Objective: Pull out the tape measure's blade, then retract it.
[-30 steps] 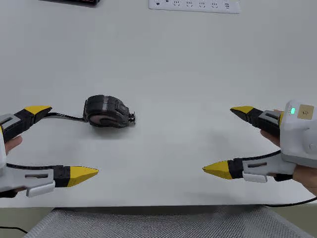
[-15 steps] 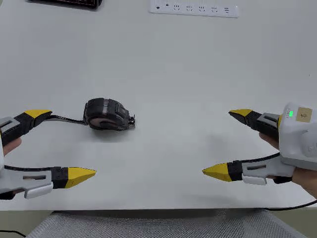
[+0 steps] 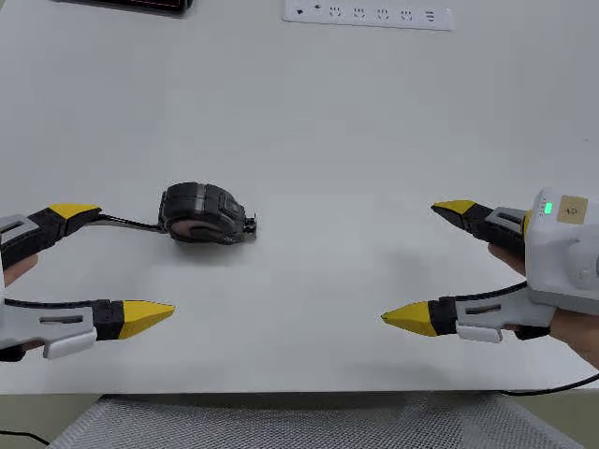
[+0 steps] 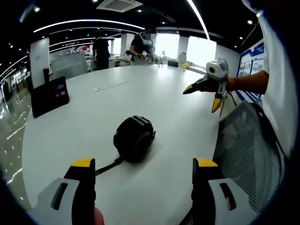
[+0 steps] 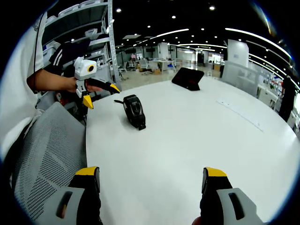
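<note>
**Both claws gaping, tape measure not yet touched**

L claw is hanging w/ jaws wide apart and gripping nothing, just over the near-left edge of the surface. Its upper yellow tip is sitting near the black strap trailing off the tape measure. R claw is hovering by the near-right edge, also spread and empty, well apart from the tape measure.

Tape measure is sitting left of the surface's middle, nearer the near edge than the far one. It seems to be standing on its base. Strap end is pointing at L claw, hook at R claw.

Handling, my guess: case is looking rigid and fairly dense, w/ a rubbery shell that shouldn't slip. On this smooth top it'll prob be sliding if only the hook gets tugged. So L claw should be pinching across the case's flat sides while R claw is taking the hook. The hook is small and thin, easy to miss. Blade will prob be springy, kinking if bent and whipping back on release, so feed it in slowly.

Looks: chunky rounded black body w/ ribbed top, pinkish oval side panel, blade fully in.

Further out, a power strip is lying along the far edge and a dark tablet at the far-left corner.
</note>
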The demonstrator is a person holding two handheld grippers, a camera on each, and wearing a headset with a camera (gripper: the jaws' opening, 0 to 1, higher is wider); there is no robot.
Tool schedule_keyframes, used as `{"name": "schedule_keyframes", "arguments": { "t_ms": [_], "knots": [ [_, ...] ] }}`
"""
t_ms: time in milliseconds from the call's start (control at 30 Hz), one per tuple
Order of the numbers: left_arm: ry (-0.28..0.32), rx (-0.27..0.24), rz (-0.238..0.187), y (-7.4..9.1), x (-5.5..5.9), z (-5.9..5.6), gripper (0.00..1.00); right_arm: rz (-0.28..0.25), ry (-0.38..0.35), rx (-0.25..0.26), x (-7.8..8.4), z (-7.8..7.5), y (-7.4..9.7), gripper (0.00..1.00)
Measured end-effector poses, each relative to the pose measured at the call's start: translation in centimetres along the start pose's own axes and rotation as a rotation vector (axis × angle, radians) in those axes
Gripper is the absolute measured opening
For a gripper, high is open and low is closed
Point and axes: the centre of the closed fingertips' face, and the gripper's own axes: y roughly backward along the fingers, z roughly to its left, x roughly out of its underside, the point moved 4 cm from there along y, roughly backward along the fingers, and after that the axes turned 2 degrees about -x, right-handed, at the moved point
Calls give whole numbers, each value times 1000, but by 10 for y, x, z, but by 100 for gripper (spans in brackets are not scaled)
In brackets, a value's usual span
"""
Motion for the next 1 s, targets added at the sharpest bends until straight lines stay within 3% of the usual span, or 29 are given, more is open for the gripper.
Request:
{"name": "schedule_keyframes", "arguments": {
  "t_ms": [333,567,1000],
  "knots": [
    [-17,13,5,-3,-7,8,80,2,27,-6,-7,-8,-6,86],
    [-34,27,5,-5,-13,13,72,6,45,-27,-13,-9,-15,86],
    [-74,73,42,-15,-18,19,61,7,77,-64,-21,-14,-28,84]
  ]
}}
